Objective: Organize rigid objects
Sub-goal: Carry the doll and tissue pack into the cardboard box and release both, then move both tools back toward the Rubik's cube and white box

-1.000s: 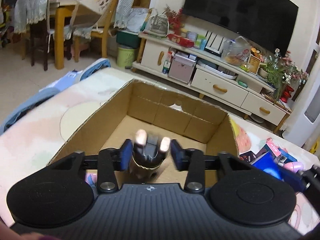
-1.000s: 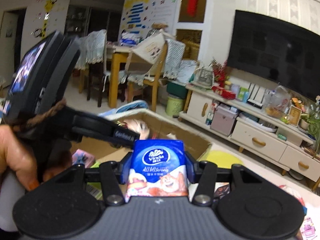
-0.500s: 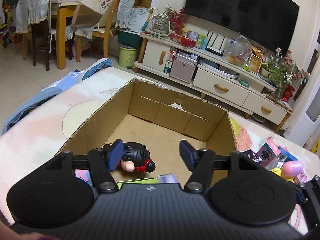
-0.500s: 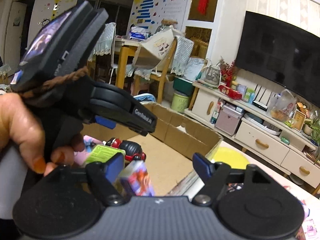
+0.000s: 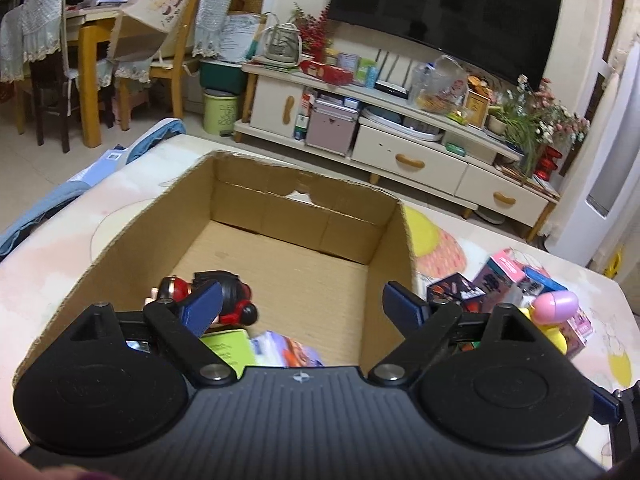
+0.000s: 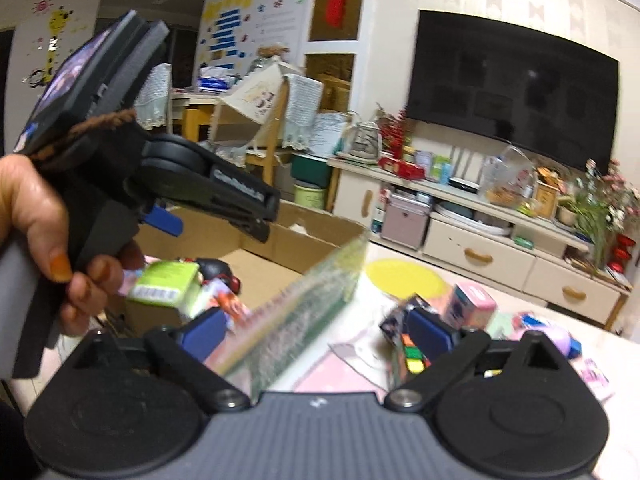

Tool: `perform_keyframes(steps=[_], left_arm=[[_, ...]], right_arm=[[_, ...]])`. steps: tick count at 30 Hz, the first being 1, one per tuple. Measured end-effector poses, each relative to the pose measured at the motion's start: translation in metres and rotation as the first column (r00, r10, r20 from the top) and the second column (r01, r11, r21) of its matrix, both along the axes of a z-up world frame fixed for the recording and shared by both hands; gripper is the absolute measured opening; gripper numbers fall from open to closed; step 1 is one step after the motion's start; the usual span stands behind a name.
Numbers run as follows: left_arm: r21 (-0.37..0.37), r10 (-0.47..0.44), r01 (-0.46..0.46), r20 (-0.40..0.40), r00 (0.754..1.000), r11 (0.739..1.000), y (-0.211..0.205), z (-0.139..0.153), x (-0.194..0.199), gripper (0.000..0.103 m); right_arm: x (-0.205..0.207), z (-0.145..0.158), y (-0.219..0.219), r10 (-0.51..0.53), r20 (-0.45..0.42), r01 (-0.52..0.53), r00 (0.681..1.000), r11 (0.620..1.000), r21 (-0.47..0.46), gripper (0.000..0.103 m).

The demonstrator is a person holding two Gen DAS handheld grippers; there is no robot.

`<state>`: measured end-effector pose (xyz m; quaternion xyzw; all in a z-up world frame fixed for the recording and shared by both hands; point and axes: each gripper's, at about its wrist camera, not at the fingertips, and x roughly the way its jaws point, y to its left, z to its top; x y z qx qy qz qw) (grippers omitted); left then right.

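Cardboard box point(image 5: 384, 240) stands open-topped on the patterned surface point(image 5: 60, 256), its near right wall running blurred through the right wrist view. On the box floor, toward the near left corner, lies a black and red toy figure point(image 5: 236, 300) on its side. Just in front of it sit a green carton point(image 5: 228, 346) and a blue and white milk carton point(image 5: 288, 350), both partly hidden behind the claw body.

Left claw point(image 5: 302, 306) hangs over the near end of the box, its jaws opening, spread wide, with nothing gripped; the toy figure lies below the left pad, not pressed. A hand point(image 6: 44, 232) grips its handle, as seen from the right wrist view.

Right claw point(image 6: 316, 334) is at the box's near right corner, its jaws opening and wide apart. The blurred box wall passes between the pads; neither pad presses on it, and nothing is held.

Loose items remain outside the box on the surface to its right: a pink box point(image 6: 470, 306), a dark printed box point(image 5: 456, 290), a puzzle cube point(image 6: 412, 356), a pink egg-shaped toy point(image 5: 556, 304) and a yellow item point(image 5: 554, 336) beneath it
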<state>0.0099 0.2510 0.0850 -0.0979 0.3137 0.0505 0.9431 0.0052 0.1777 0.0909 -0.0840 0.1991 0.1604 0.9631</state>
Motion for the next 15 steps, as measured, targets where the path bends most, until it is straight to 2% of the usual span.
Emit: perform_keyframes(steps=[8,15], left_arm=[[0.036,-0.064,0.064,0.003,0.998,0.997,-0.002,-0.001,-0.001,0.103],[0.050,-0.086,0.086,0.009,0.996,0.995,0.000,-0.002,0.000,0.103]], right_arm=[[-0.003,-0.011,-0.021,-0.066,-0.038,0.068,0.997,0.997,0.038,0.097],[-0.006,-0.015,-0.040,-0.102,-0.044,0.104,0.994,0.994,0.047,0.097]])
